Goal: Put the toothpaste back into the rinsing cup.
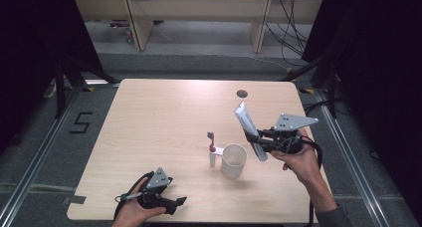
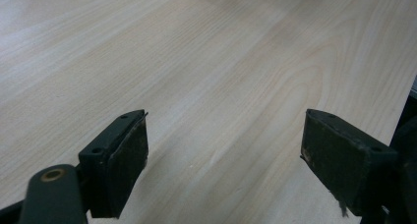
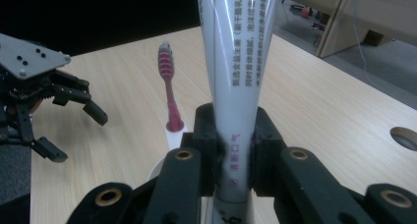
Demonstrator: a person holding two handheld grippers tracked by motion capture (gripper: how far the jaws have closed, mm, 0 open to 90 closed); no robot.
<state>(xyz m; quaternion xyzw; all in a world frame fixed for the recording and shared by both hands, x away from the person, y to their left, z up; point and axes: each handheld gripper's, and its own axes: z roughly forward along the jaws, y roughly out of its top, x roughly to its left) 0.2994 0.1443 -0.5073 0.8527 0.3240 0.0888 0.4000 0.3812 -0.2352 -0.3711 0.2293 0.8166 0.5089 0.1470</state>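
Worktop (image 1: 164, 112): pale wood grain, cable hole at far edge, shelving beyond. Your left gripper (image 1: 171, 203) rests spread at the near edge. Your right gripper (image 1: 261, 138) pinches a white toothpaste tube (image 1: 247, 125), tilted above the right edge, beside the cup (image 1: 234, 161) and pink toothbrush (image 1: 211, 145).

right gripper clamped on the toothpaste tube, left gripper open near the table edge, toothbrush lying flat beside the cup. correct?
One thing is off: the toothbrush isn't lying flat. It stands upright beside the cup, bristles up, as the high view and right gripper view show. The rest holds: the right gripper is clamped on the toothpaste tube, and the left gripper is open near the table edge.
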